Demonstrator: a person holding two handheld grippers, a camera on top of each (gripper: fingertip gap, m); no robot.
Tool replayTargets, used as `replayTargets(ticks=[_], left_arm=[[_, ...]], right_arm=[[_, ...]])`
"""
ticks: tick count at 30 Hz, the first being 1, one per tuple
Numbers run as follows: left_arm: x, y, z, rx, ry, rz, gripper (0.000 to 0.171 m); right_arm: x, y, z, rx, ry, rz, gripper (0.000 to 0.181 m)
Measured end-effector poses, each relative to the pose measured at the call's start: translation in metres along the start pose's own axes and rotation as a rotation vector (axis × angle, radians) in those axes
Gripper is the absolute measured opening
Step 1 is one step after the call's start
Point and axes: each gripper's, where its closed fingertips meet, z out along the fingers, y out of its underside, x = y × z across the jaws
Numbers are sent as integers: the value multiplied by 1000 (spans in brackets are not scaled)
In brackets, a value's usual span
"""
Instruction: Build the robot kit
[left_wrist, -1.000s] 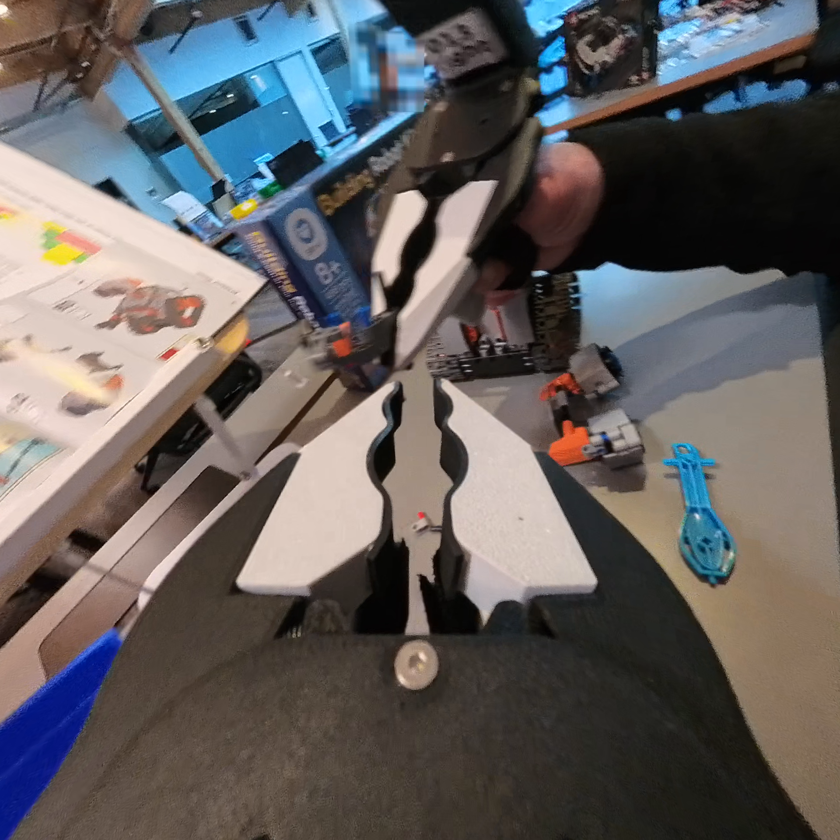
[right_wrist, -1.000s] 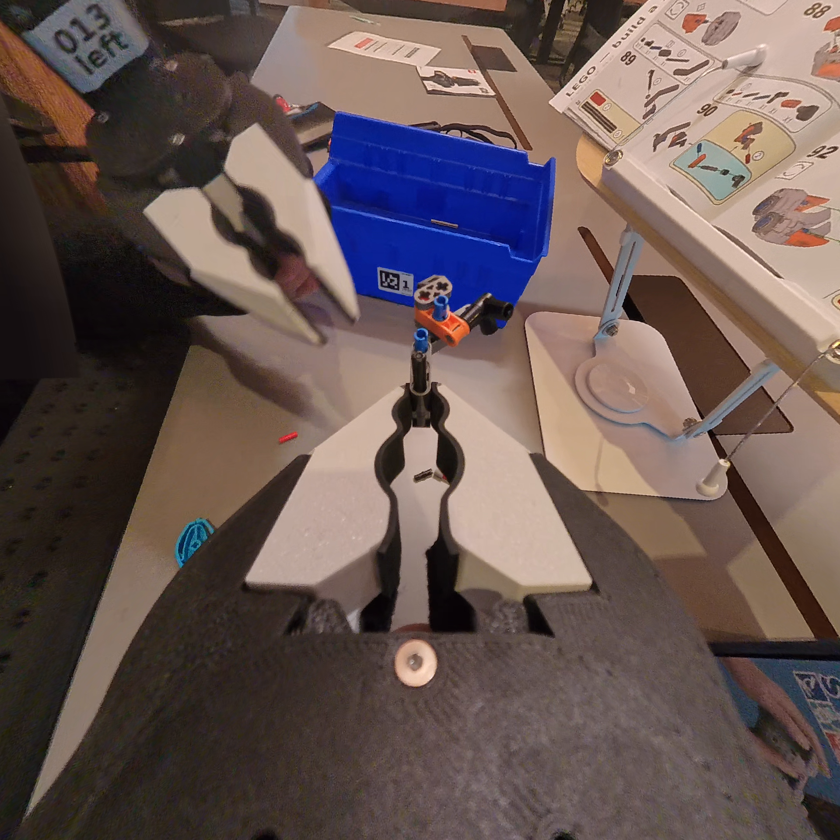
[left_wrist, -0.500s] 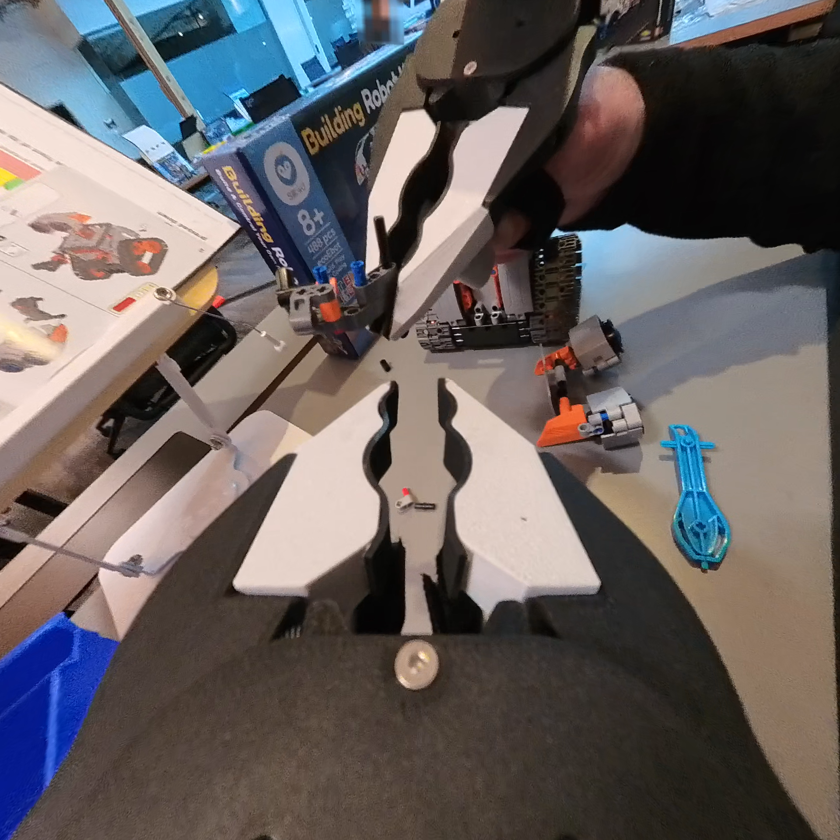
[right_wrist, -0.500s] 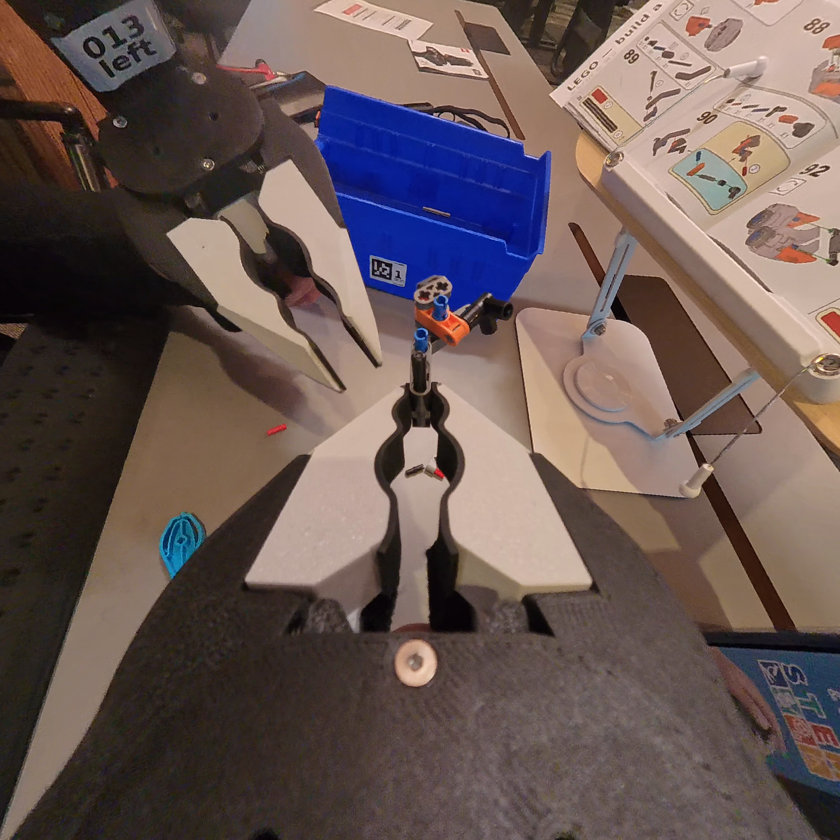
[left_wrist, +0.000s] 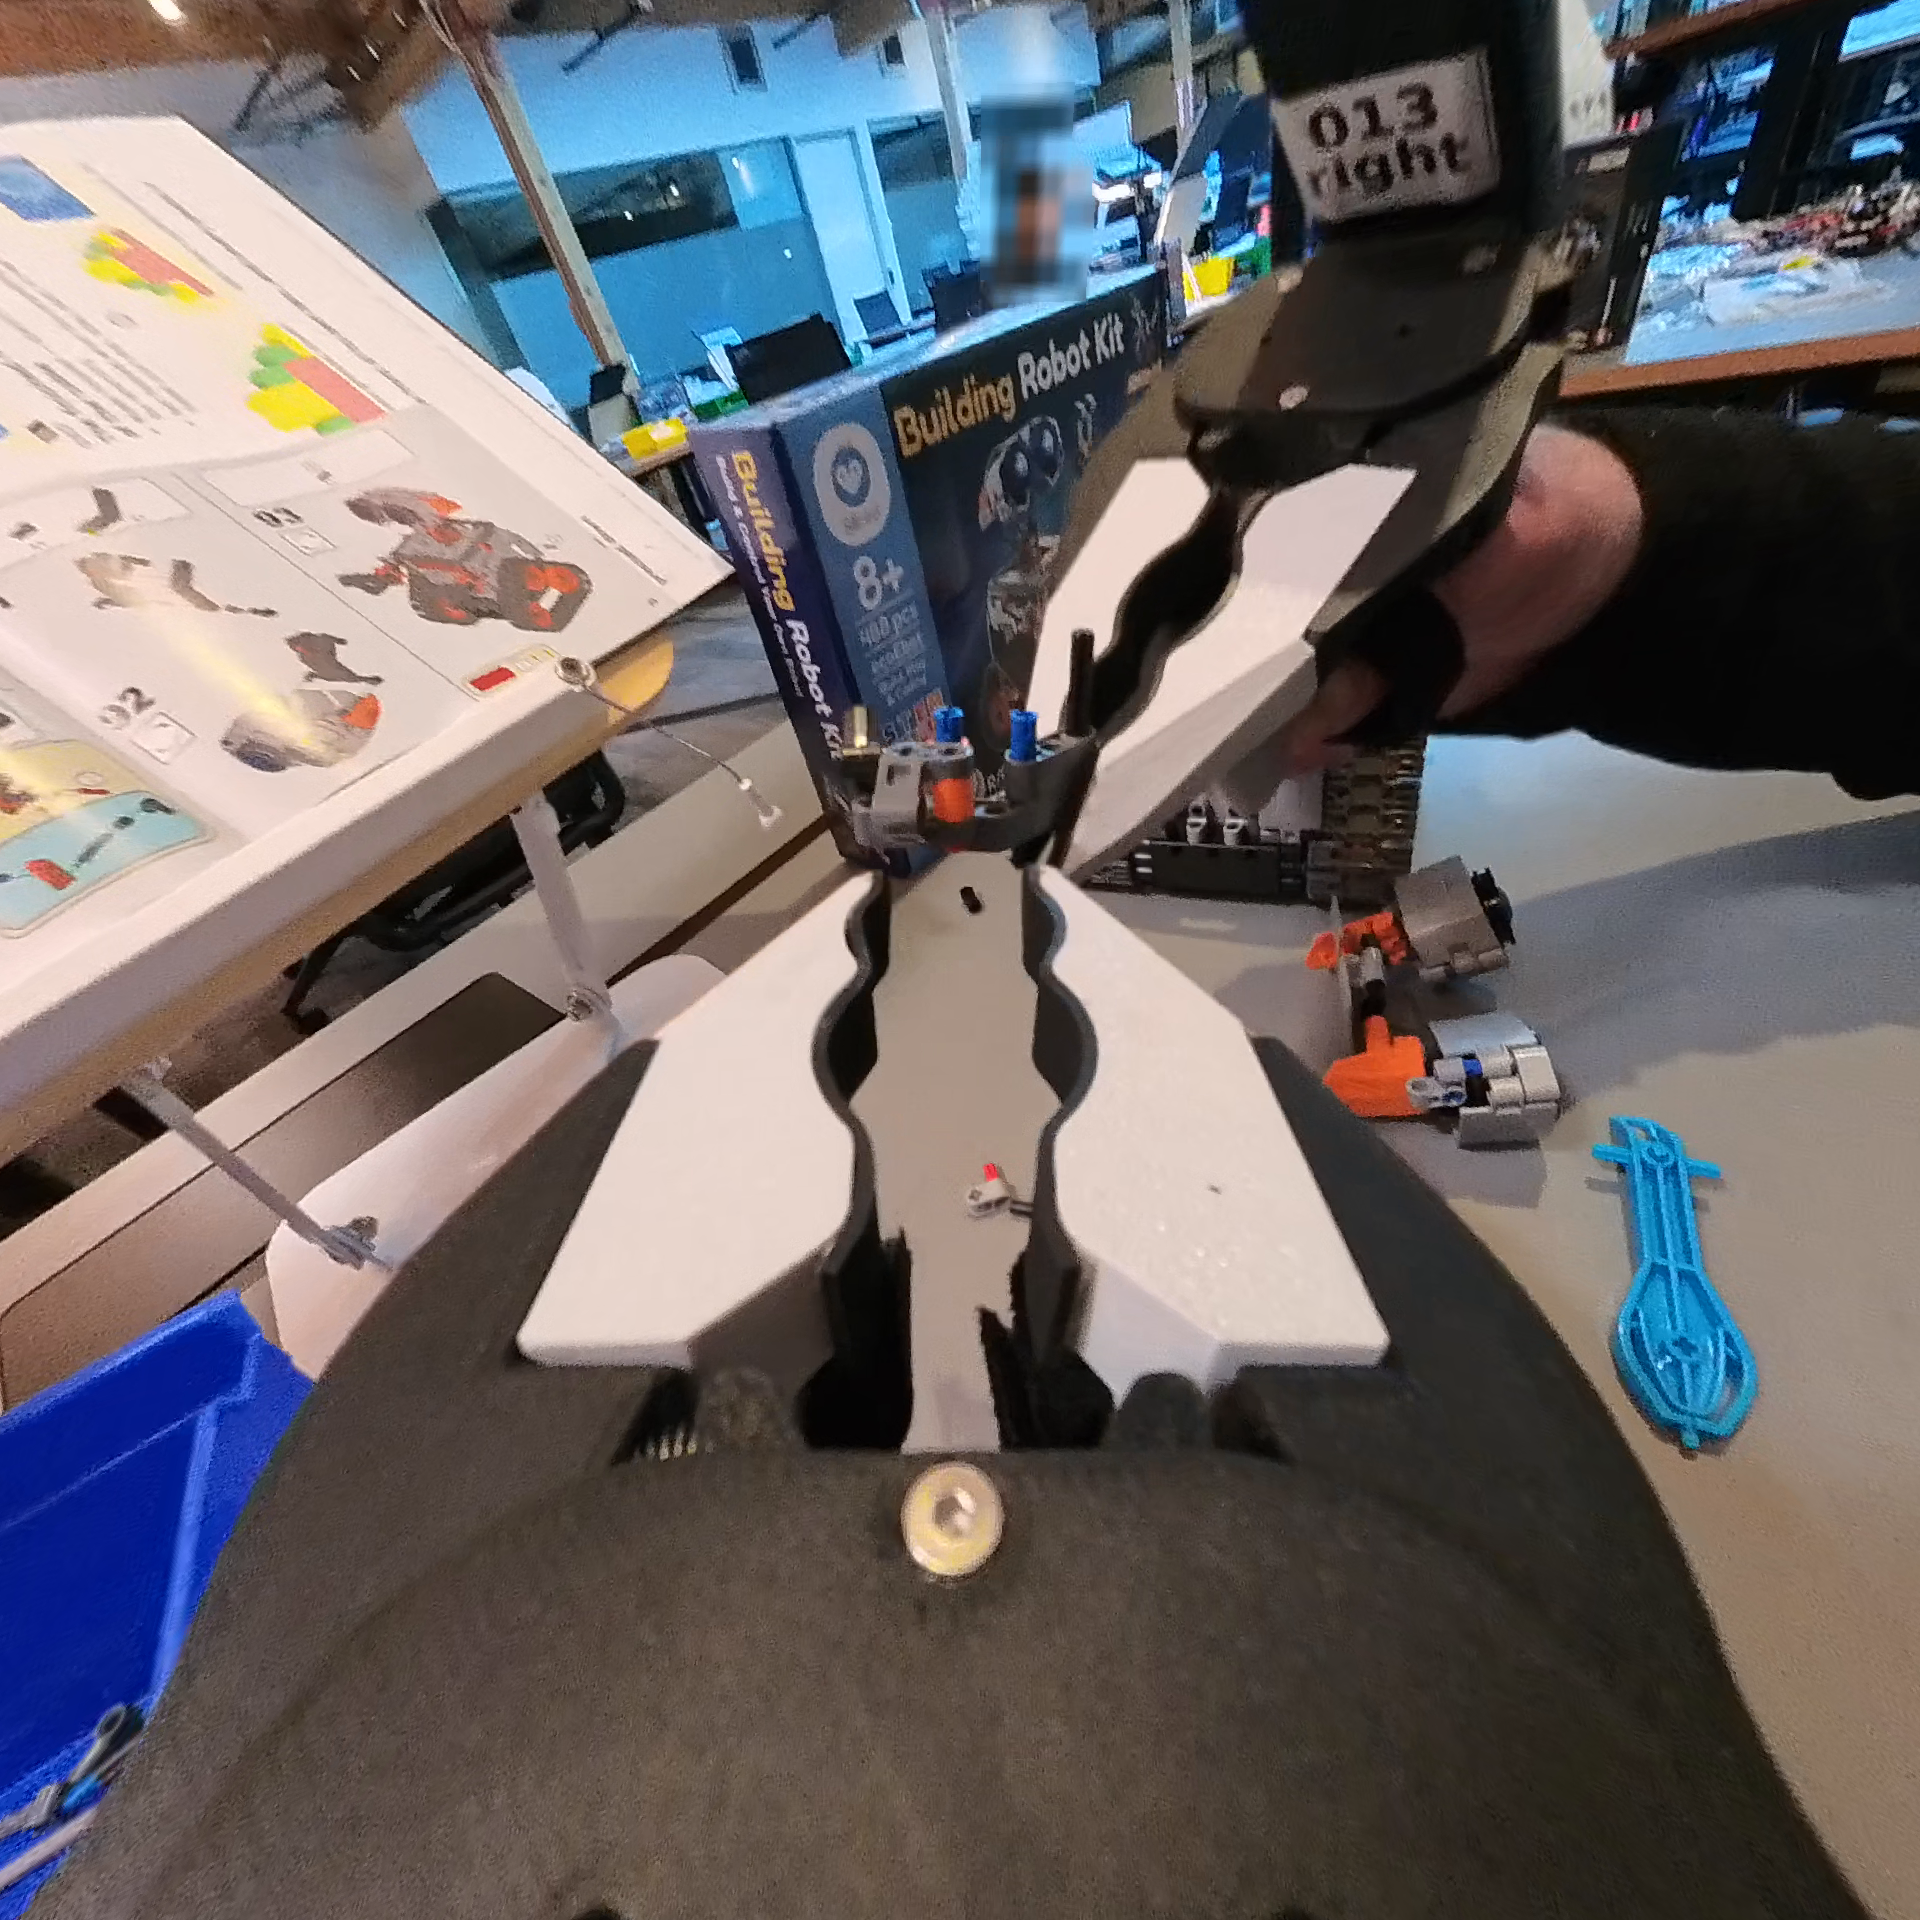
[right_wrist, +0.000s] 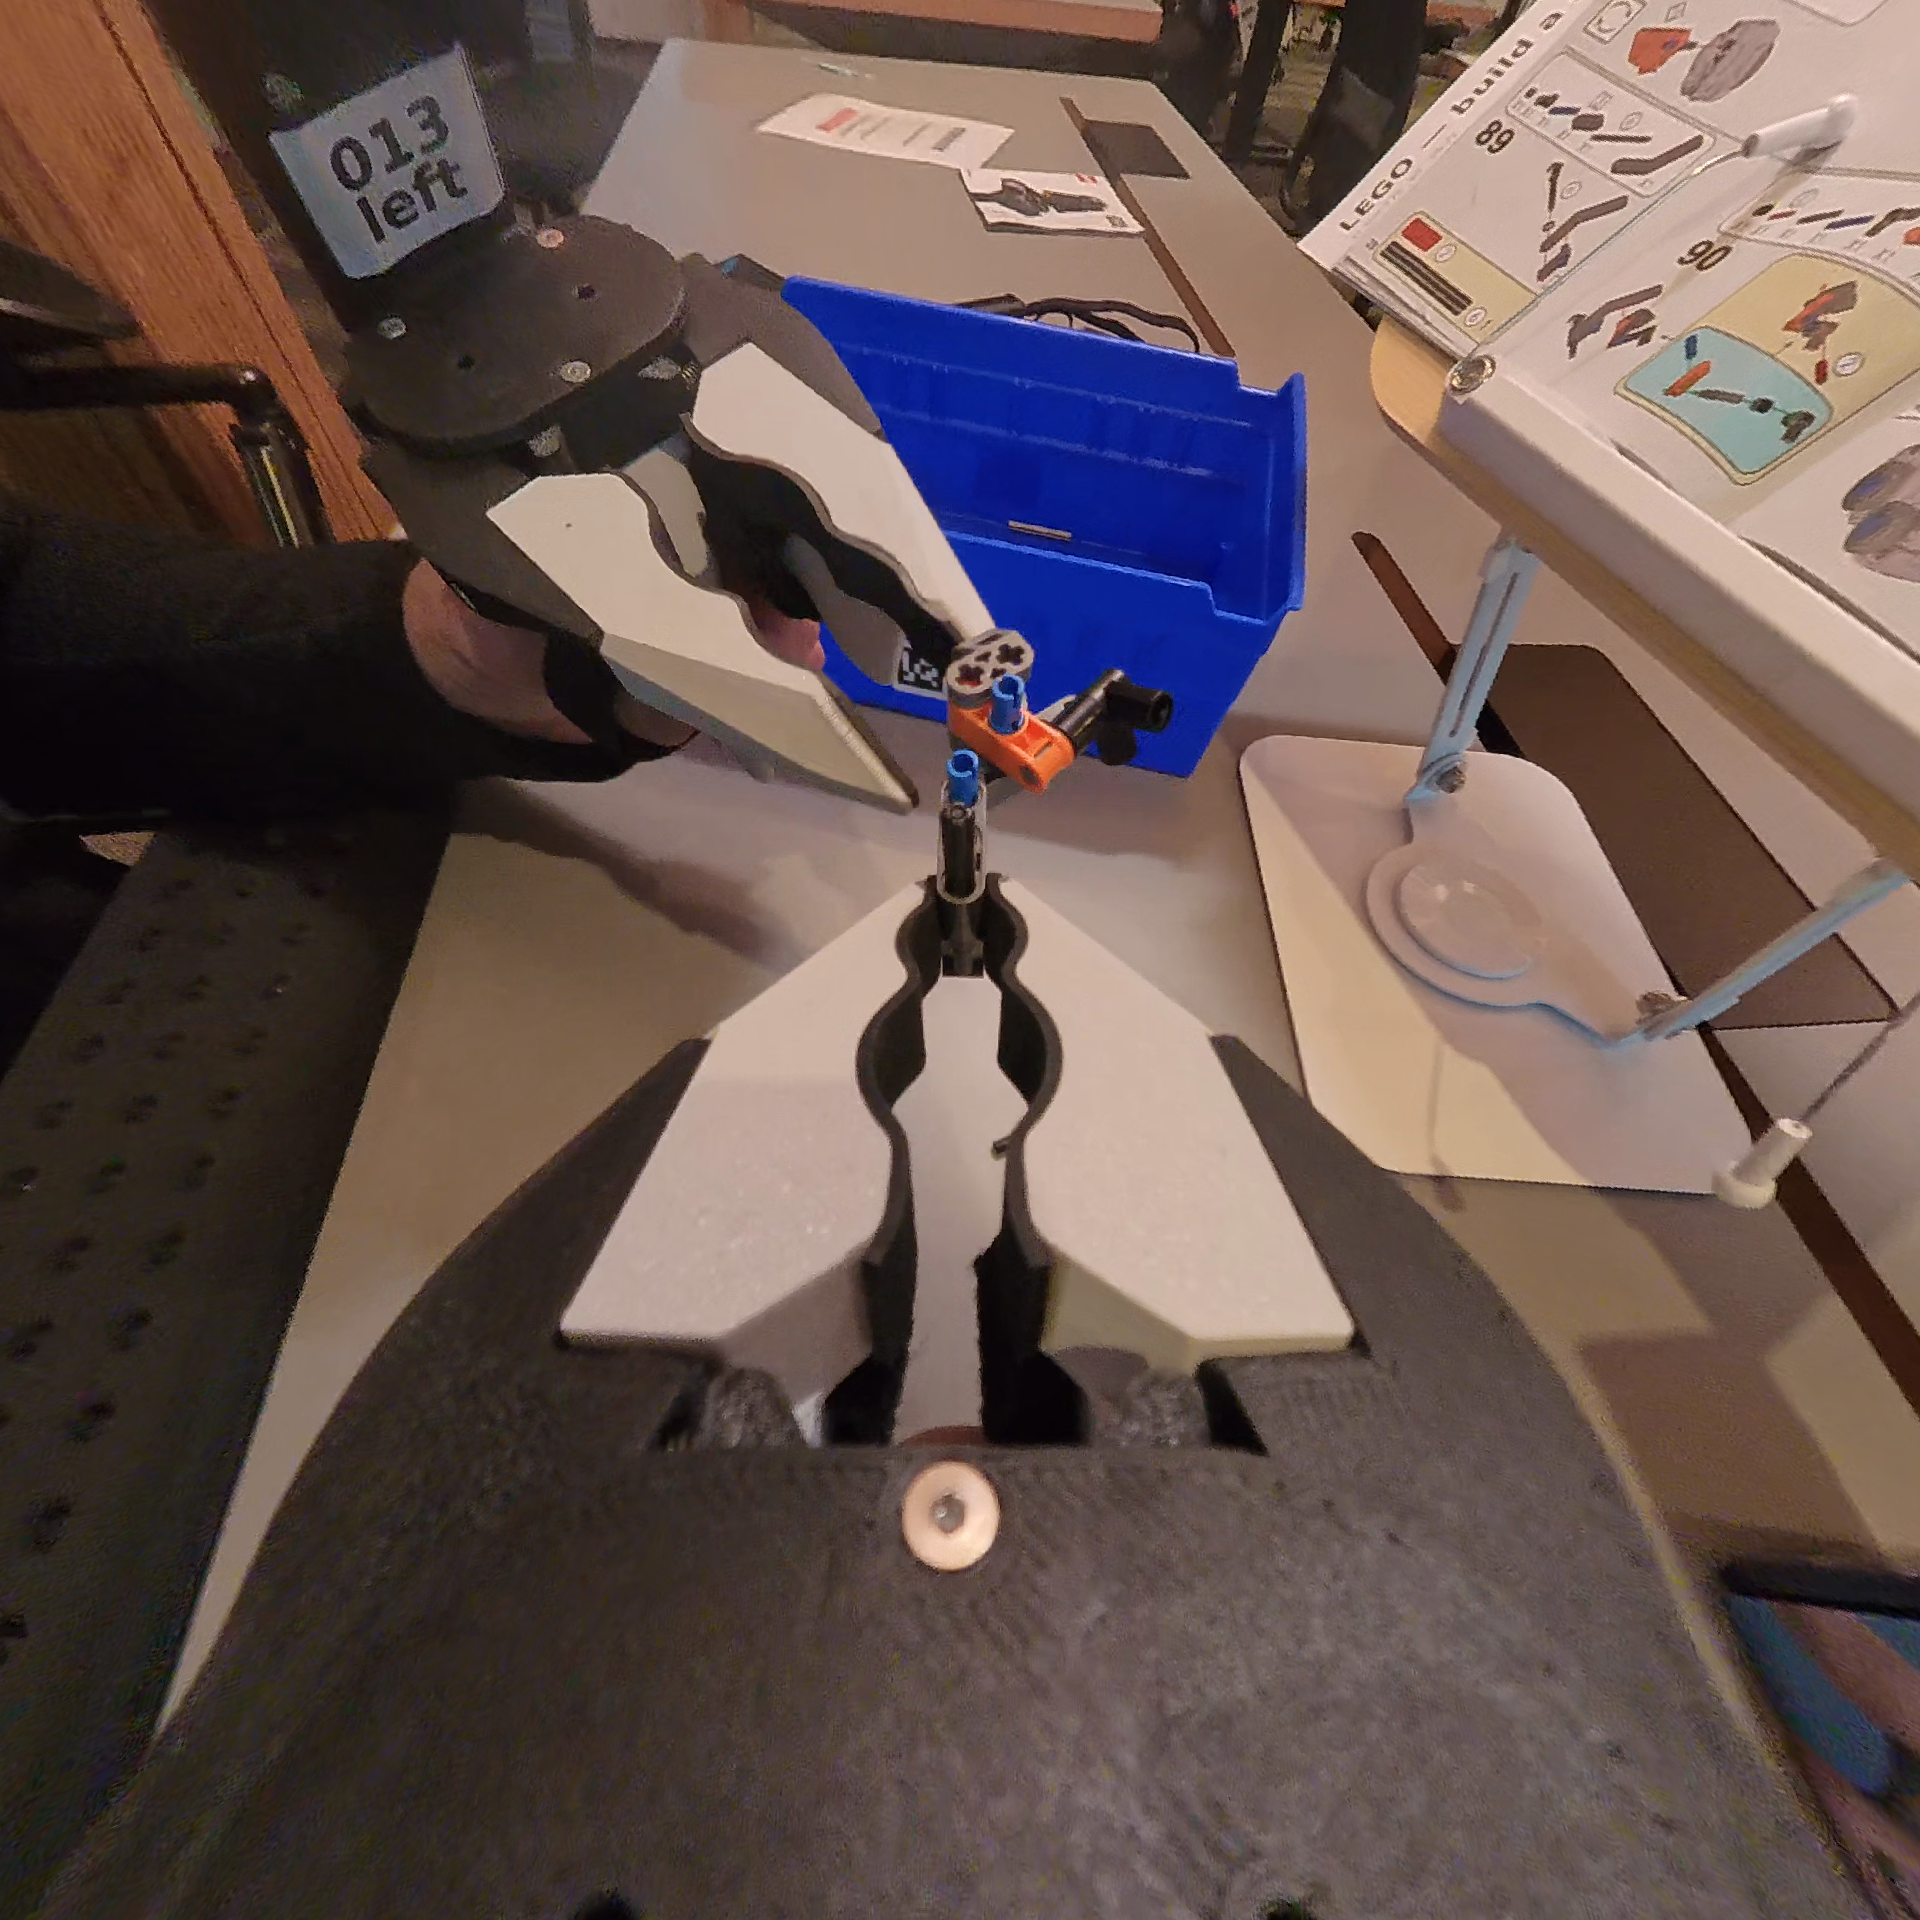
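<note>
Now the right claw (right_wrist: 961, 914) pinches a small brick assembly (right_wrist: 1003, 717) by its black pin, long axis straight ahead of the tips; the left claw (right_wrist: 883, 717), parted and empty, hovers just beside it

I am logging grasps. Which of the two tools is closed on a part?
The right tool: its tips pinch the small brick assembly by its black pin. The left tool is open and empty.

Black textured hand-held gripper (right_wrist: 961, 894) bodies, 2 white wavy-edged fingers (left_wrist: 727, 1122) each, silver screw, black sleeves.
</note>
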Motion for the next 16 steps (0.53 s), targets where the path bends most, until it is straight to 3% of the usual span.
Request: replayTargets(ticks=[16], left_arm=[[3,-16,-8,98,25,2,14]], right_arm=[[-9,0,0,-5,-43,-40,5]])
